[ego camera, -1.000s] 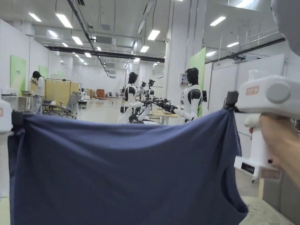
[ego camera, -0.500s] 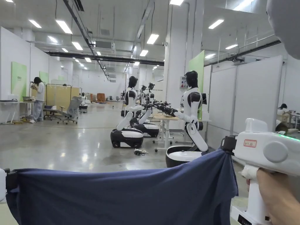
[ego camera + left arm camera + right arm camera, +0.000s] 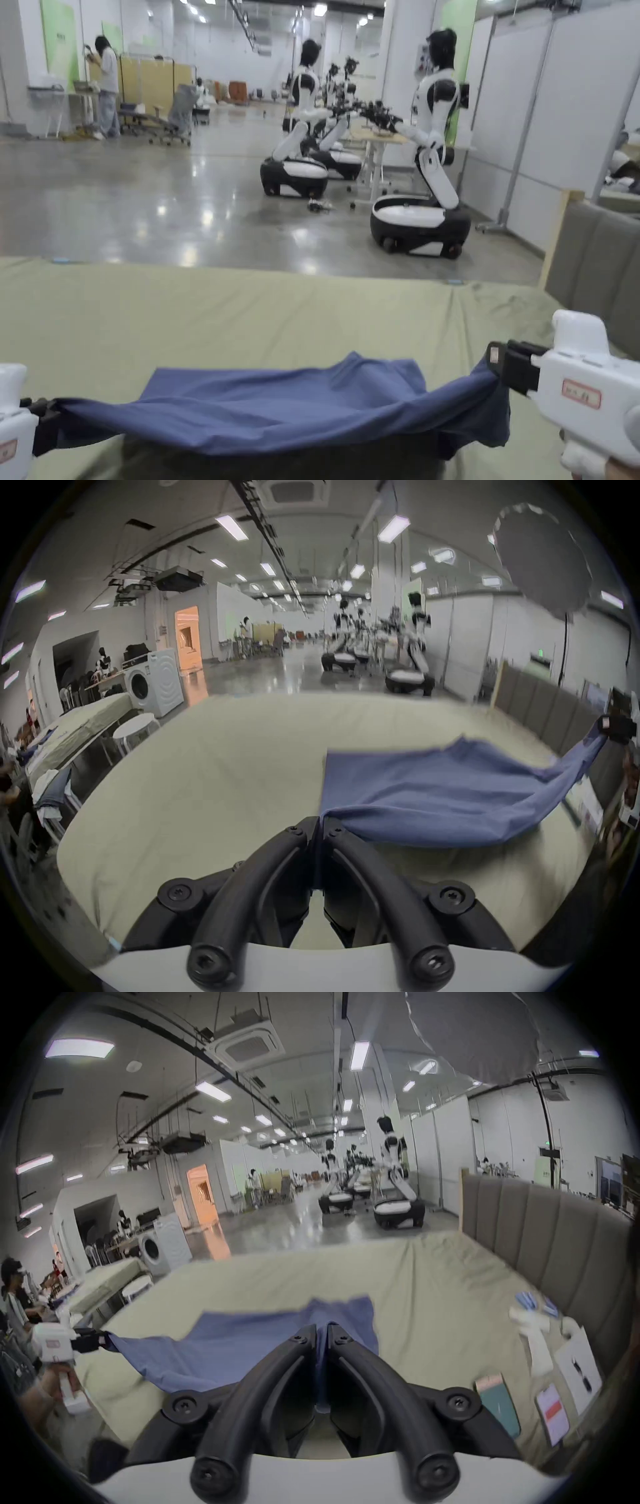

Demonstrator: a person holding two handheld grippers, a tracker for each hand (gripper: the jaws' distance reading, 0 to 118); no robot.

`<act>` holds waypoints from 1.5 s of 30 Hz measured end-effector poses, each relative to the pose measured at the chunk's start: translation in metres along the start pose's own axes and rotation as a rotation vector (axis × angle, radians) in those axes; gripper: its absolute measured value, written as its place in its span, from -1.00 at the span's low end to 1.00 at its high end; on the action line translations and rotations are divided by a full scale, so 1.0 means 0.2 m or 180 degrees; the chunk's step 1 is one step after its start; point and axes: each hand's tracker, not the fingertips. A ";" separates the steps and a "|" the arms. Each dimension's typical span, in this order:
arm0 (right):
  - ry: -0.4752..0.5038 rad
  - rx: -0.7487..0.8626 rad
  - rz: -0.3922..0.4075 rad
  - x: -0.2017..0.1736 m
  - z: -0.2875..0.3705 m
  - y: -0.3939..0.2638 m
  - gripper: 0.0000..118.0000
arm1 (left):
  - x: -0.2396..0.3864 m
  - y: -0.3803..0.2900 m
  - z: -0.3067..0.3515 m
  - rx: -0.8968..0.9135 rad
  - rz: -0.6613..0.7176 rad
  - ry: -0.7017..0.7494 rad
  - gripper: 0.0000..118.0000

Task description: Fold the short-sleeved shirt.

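i've got the shirt point(image 3: 287, 406) pinched at one corner in the left gripper point(image 3: 320, 821) and at the other in the right gripper point(image 3: 322, 1329) — stretched between them, its far edge draped ahead on the bed point(image 3: 250, 306) — probably to lay it flat.

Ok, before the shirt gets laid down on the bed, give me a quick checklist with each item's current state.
1. Left gripper shut on the blue shirt: ok, both jaws pinch a corner.
2. Right gripper shut on the shirt: ok, cloth runs between its jaws.
3. Shirt spread between the grippers: ok, though it sags in the middle.
4. Far edge lying flat on the green sheet: not ok, it is rumpled, with a raised bump.
5. Landing area free: ok ahead; phones and cards lie off to the right.
6. Sleeves laid out: cannot tell.
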 end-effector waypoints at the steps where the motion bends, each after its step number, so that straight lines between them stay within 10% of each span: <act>1: -0.0061 -0.0064 0.0061 0.01 0.03 -0.14 -0.88 | 0.00 -0.11 0.01 -0.0152 -0.0114 0.0039 -0.91; 5: -0.0056 -0.0435 0.0398 0.07 0.14 -0.62 -0.88 | -0.04 -0.51 0.05 -0.0600 -0.0524 -0.0062 -0.91; 11: -0.0218 -0.0752 0.0030 0.15 0.15 -0.97 -0.88 | -0.09 -0.68 0.04 -0.0795 -0.0243 -0.0192 -0.90; 13: -0.0219 -0.0704 0.0042 0.16 0.16 -0.99 -0.37 | -0.09 -0.66 0.06 -0.0673 -0.0278 -0.0244 -0.28; 15: -0.0191 -0.0710 0.0043 0.18 0.17 -0.97 0.92 | -0.11 -0.65 0.09 -0.0448 -0.0451 -0.0212 0.69; 20: -0.0111 -0.0219 0.0289 0.10 0.35 -0.86 1.00 | -0.02 -0.58 0.43 0.0125 -0.0708 -0.0145 0.82; 22: -0.0102 -0.0207 0.0333 0.05 0.39 -0.83 0.81 | -0.02 -0.62 0.47 0.0095 -0.0684 -0.0236 0.74; 23: -0.0208 -0.0257 0.0408 0.01 0.40 -0.82 0.33 | 0.00 -0.64 0.49 0.0058 -0.0651 -0.0238 0.43; 24: -0.0288 -0.0326 0.0466 -0.02 0.42 -0.82 -0.83 | 0.01 -0.66 0.50 0.0003 -0.0622 -0.0247 -0.66; 25: -0.0249 -0.0325 0.0450 -0.05 0.43 -0.83 -1.00 | 0.02 -0.68 0.50 -0.0104 -0.0594 -0.0267 -0.94; 33: -0.0168 -0.0509 0.0418 -0.16 0.42 -0.89 -1.00 | -0.09 -0.85 0.36 -0.0454 -0.0468 -0.0107 -0.84; 36: -0.0170 -0.0559 0.0382 -0.15 0.41 -0.89 -1.00 | -0.12 -0.78 0.31 -0.0380 -0.0455 -0.0059 0.69; 40: -0.0228 -0.0608 0.0404 -0.15 0.40 -0.90 -1.00 | -0.10 -0.73 0.20 -0.0425 -0.0674 -0.0025 0.88; 43: -0.0314 -0.0672 0.0454 -0.14 0.41 -0.89 -1.00 | -0.05 -0.69 0.09 -0.0639 -0.0774 -0.0058 0.71; 45: -0.0370 -0.0755 0.0475 -0.11 0.40 -0.88 -1.00 | -0.05 -0.65 0.06 -0.0618 -0.0625 -0.0190 -0.94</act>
